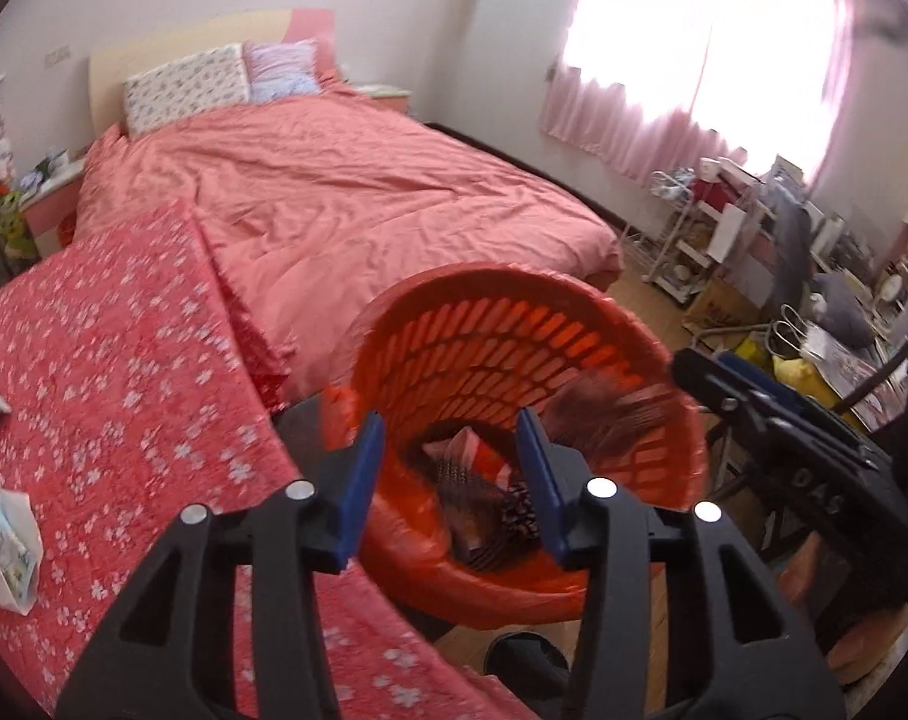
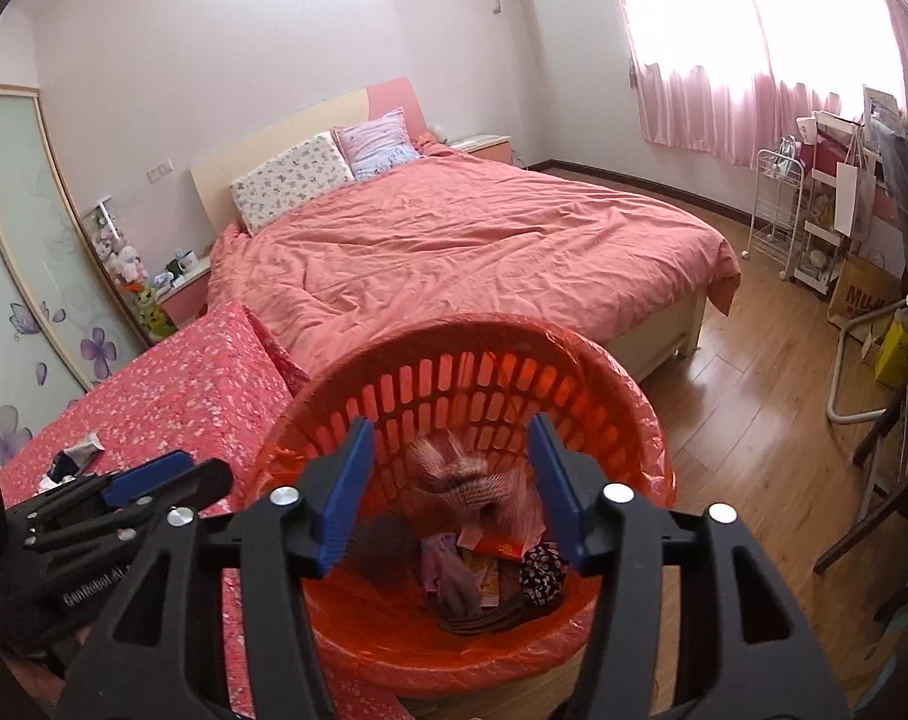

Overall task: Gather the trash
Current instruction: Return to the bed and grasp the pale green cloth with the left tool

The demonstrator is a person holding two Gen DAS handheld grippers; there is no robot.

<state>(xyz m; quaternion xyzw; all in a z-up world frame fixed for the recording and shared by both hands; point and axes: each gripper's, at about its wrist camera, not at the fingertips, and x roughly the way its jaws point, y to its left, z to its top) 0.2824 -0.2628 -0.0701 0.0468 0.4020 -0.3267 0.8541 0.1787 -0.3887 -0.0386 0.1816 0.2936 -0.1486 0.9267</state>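
An orange slatted basket [image 1: 502, 324] lined with an orange bag stands beside the floral mattress; it also shows in the right wrist view [image 2: 393, 372]. Wrappers and paper trash [image 2: 484, 558] lie in its bottom. A blurred pinkish wrapper [image 2: 454, 474] is in mid-air inside the basket, between the right gripper's fingers but not touching them. My right gripper [image 2: 450, 498] is open above the basket. My left gripper [image 1: 450, 486] is open and empty over the basket's near rim. More trash [image 1: 3, 552] lies on the mattress at the left, and a small wrapper [image 2: 78, 456] too.
A red floral mattress [image 1: 123, 360] lies at the left, a large bed with a pink duvet [image 2: 454, 240] behind. A cluttered desk, wire shelves [image 2: 778, 210] and bags [image 2: 856, 294] line the right wall under the window. Wooden floor lies to the right.
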